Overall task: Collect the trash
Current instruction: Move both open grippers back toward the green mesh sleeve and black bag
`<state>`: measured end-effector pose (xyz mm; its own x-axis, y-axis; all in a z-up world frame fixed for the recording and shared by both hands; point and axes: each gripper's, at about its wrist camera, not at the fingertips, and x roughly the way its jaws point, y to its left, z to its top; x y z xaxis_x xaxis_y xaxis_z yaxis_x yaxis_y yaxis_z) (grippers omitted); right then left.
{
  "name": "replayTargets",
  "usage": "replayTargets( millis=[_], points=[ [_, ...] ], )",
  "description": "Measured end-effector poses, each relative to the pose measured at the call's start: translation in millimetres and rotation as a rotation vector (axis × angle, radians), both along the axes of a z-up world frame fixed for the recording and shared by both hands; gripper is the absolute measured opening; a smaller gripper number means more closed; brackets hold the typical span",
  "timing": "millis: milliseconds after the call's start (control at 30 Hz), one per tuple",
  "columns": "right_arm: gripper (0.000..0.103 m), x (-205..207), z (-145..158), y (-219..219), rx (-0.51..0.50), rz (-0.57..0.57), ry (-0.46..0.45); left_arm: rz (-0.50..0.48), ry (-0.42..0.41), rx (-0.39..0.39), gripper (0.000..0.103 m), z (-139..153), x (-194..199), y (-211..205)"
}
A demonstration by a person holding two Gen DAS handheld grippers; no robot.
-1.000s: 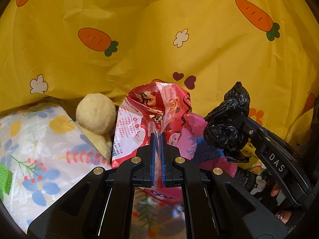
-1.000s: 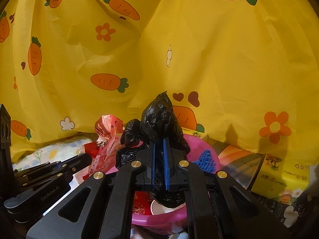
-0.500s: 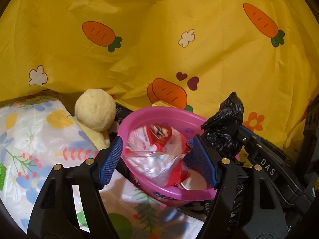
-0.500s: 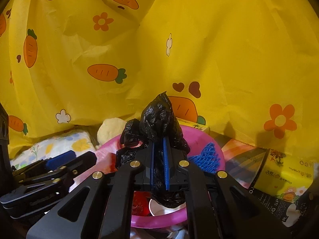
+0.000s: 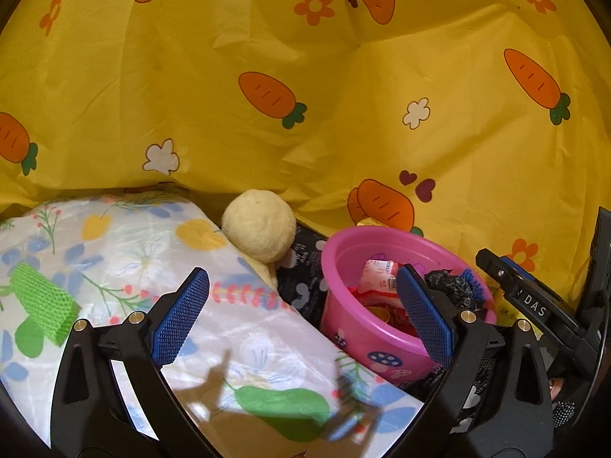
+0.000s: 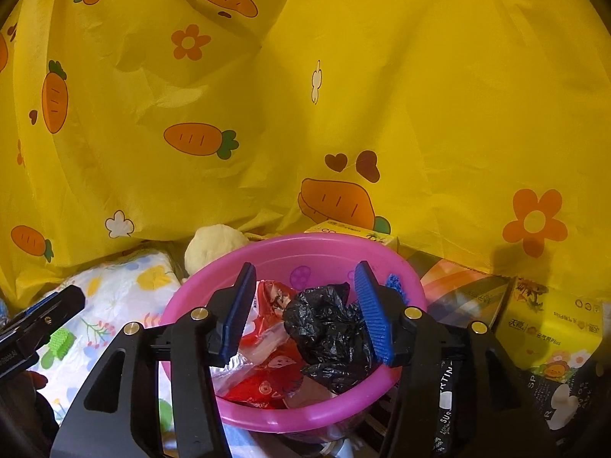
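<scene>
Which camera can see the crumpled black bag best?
The right wrist view: the black bag lies in the pink bowl, between the open right gripper. The left wrist view shows only a scrap behind a finger.

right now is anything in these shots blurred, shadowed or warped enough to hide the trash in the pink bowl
Left wrist view: sharp, fisheye bends the edges, gripper shadows fall on the floral sheet, and the left gripper finger covers part of the pink bowl. Right wrist view: dim, corners vignetted, black bag and red wrapper clear.
</scene>
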<state>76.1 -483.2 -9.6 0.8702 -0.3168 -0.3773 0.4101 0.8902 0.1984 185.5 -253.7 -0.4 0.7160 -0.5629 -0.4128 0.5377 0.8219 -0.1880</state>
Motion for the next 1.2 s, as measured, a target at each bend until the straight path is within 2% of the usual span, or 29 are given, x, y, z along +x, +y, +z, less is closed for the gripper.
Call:
replayTargets(
  millis=[167, 433, 667, 1200],
  points=[
    [0.063, -10.5, 5.4, 3.6, -0.009, -0.009, -0.022, 0.065, -0.026, 0.016, 0.097, 4.6, -9.7, 20.1],
    [0.080, -21.2, 11.3, 41.1, -0.068, 0.041, -0.054, 0.173, -0.040, 0.053, 0.097, 7.4, -23.6, 55.3],
    [0.082, -19.2, 5.7, 80.5, -0.072, 0.135, -0.046, 0.316, -0.054, 0.121, 0.097, 1.6, -34.7, 99.5],
    [0.083, 11.8, 4.8, 190.0, -0.076, 0.381, -0.016, 0.615, -0.026, 0.154, 0.097, 1.1, -37.4, 234.5]
  ],
)
